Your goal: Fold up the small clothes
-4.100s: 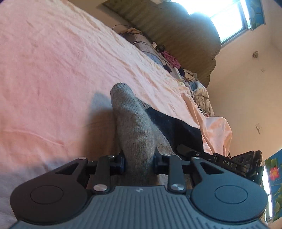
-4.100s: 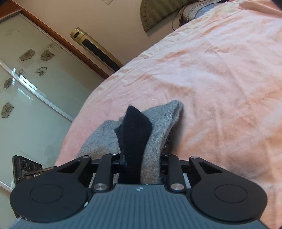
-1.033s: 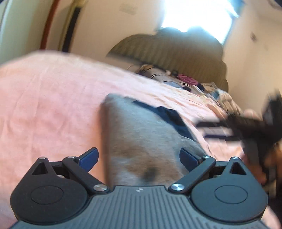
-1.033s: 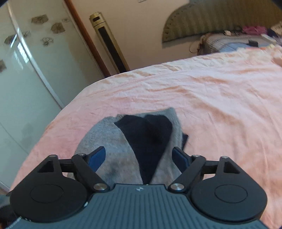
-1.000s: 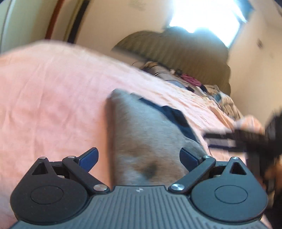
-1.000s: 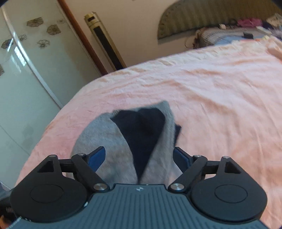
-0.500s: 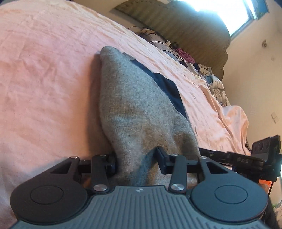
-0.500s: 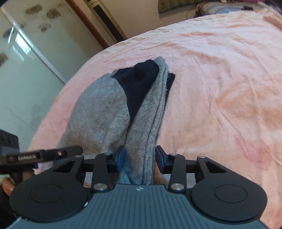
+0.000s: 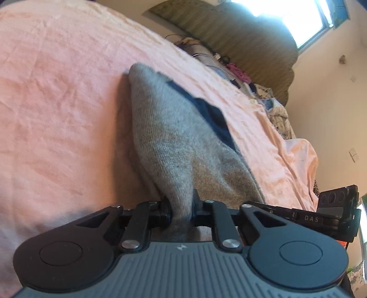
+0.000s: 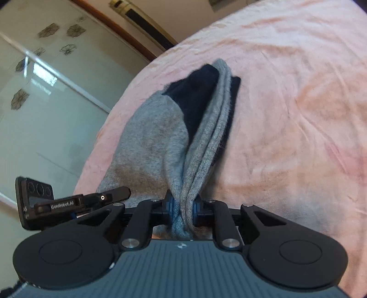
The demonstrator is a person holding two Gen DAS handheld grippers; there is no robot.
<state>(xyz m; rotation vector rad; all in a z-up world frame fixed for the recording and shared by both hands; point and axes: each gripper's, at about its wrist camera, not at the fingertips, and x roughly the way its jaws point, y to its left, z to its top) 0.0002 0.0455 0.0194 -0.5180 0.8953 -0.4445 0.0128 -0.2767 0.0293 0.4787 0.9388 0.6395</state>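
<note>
A grey sock with a dark navy patch [image 9: 179, 146] lies on the pink bed sheet [image 9: 57, 114]. My left gripper [image 9: 181, 206] is shut on the near grey edge of the sock and lifts it slightly. In the right wrist view the same sock [image 10: 149, 142] shows its navy part [image 10: 197, 91] at the far end. My right gripper [image 10: 182, 206] is shut on the bunched grey edge of the sock. Each gripper shows at the edge of the other's view, the right one [image 9: 332, 213] and the left one [image 10: 68, 201].
A pile of clothes [image 9: 263, 96] lies at the far end of the bed by a green headboard [image 9: 240, 39]. A bright window [image 9: 298, 18] is above it. A glass sliding door [image 10: 34, 103] and a tall fan [image 10: 146, 25] stand beyond the bed's left edge.
One second ago both grippers were open over the flat sock. They have since come down and closed on its near edge, pinching tighter in the last half second and raising it.
</note>
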